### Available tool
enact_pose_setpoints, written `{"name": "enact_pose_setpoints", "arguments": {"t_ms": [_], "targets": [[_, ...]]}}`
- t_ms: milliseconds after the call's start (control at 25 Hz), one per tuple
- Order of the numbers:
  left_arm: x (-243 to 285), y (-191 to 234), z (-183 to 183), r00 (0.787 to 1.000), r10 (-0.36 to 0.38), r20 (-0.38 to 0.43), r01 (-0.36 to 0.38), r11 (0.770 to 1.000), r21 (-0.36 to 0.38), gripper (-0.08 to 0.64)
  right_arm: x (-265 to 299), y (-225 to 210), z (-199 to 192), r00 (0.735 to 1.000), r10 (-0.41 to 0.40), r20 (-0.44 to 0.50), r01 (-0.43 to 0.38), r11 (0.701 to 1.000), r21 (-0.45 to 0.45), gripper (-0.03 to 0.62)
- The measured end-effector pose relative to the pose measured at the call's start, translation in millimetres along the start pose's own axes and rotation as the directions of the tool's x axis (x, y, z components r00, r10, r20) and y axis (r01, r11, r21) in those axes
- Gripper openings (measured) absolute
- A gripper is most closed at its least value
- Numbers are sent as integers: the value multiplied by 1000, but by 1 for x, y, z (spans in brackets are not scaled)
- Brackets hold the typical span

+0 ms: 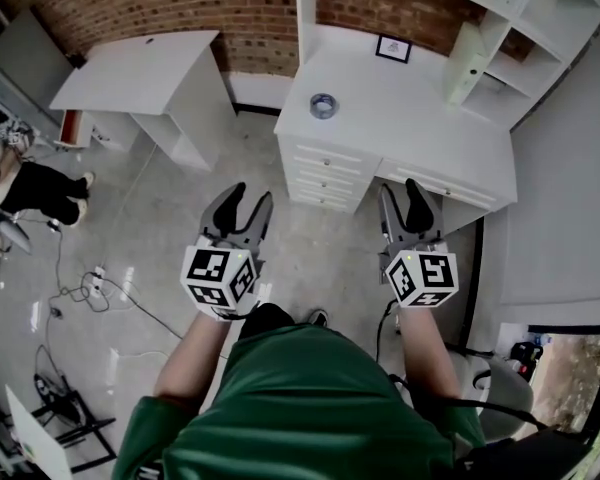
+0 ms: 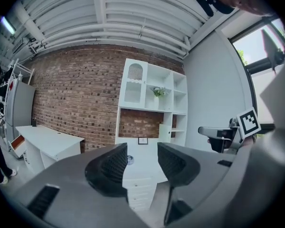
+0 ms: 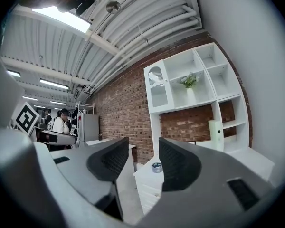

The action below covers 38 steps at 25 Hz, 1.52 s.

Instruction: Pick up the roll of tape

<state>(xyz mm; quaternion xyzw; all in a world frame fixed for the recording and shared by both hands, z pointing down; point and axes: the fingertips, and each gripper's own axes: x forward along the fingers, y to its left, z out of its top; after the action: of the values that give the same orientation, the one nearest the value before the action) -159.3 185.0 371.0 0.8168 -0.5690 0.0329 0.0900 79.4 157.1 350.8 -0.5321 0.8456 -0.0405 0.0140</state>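
The roll of tape (image 1: 323, 105) is a small grey-blue ring lying flat near the left end of a white desk (image 1: 410, 128) with drawers. It also shows far off in the left gripper view as the tape (image 2: 129, 160) and in the right gripper view as the tape (image 3: 156, 167). My left gripper (image 1: 248, 198) is held over the floor in front of the desk, open and empty. The right gripper (image 1: 399, 190) hovers by the desk's front edge, also open with nothing between its jaws. Both are well short of the tape.
A small framed picture (image 1: 394, 48) and a pale upright binder (image 1: 467, 63) stand at the desk's back, under white shelves (image 1: 540, 18). A second white desk (image 1: 140, 68) stands to the left. A person (image 1: 20, 183) and cables (image 1: 90, 288) are on the floor at left.
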Motion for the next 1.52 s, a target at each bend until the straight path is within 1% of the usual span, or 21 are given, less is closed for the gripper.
{"name": "enact_pose_setpoints", "arguments": {"t_ms": [200,360,520,680,880,1120,1320,1520], "targets": [[32,2,3,1000,-14,-8,14,1000,6,209,15,-26,-7,1000,-28,-12,28,999,16,212],[68,11,0,999,-38,-16,38,999,-6,209,35,-40,-14,998,-50,-27,51,999,9,213],[119,17,-2,994,-105,-21,105,994,-21,209,58,-66,-15,992,-119,-41,119,993,-5,212],[177,35,2,986,-161,-32,160,986,-45,209,94,-86,-11,983,-177,-56,176,984,-23,212],[249,61,5,970,-236,-57,233,971,-56,209,151,-105,-12,968,-239,-77,238,971,-25,212],[321,94,0,952,-291,-98,284,956,-76,209,212,-122,-22,950,-288,-122,287,958,-29,210],[364,122,-8,934,-333,-131,322,941,-99,209,248,-129,-27,928,-340,-153,339,940,-32,210],[399,137,-26,912,-370,-178,358,928,-100,209,270,-136,-32,906,-385,-175,384,922,-41,210]]}}
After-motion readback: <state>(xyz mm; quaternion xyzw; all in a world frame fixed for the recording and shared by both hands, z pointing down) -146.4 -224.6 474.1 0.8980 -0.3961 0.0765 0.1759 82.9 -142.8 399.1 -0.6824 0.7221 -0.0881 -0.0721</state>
